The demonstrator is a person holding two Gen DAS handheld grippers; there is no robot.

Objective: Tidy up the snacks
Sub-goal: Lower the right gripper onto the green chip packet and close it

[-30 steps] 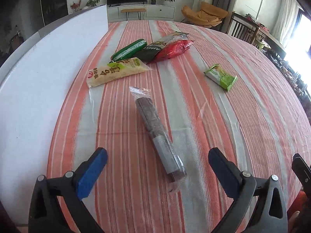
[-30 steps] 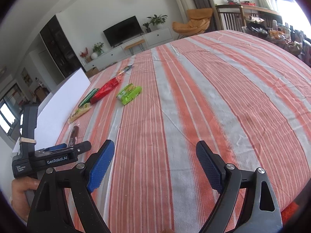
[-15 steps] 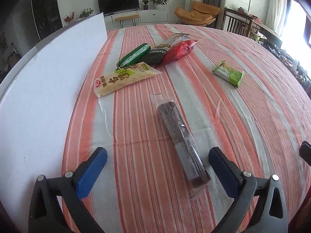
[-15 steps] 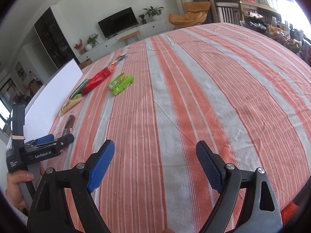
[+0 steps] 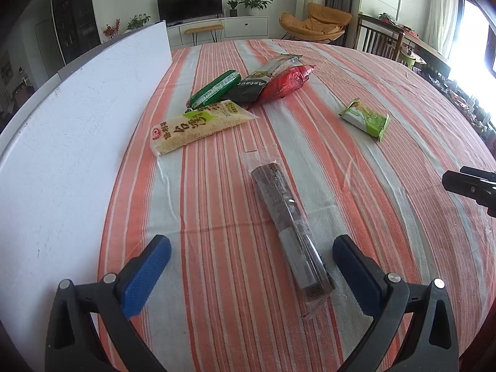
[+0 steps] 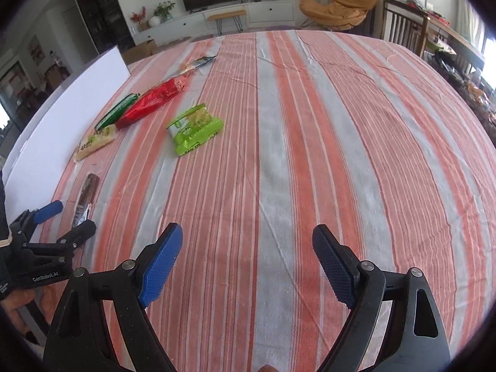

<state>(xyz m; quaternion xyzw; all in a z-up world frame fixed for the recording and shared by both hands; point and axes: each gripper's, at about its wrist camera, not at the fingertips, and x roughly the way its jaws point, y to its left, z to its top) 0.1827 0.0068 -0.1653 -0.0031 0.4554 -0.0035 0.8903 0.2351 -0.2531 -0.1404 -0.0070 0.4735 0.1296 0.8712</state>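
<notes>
A long brown snack pack in clear wrap lies on the striped tablecloth, its near end between my left gripper's open fingers. Beyond it lie a yellow pack, a green pack, a dark pack, a red pack and a light green pack. My right gripper is open and empty above bare cloth. The light green pack, red pack, brown pack and left gripper show in its view.
A white board lies along the table's left side. A thin snack wrapper lies at the far end of the cloth. Chairs and a TV stand are beyond the table.
My left gripper has shifted left and forward, so the brown pack now sits toward its right finger. My right gripper has tilted down toward the cloth. Both stay open.
</notes>
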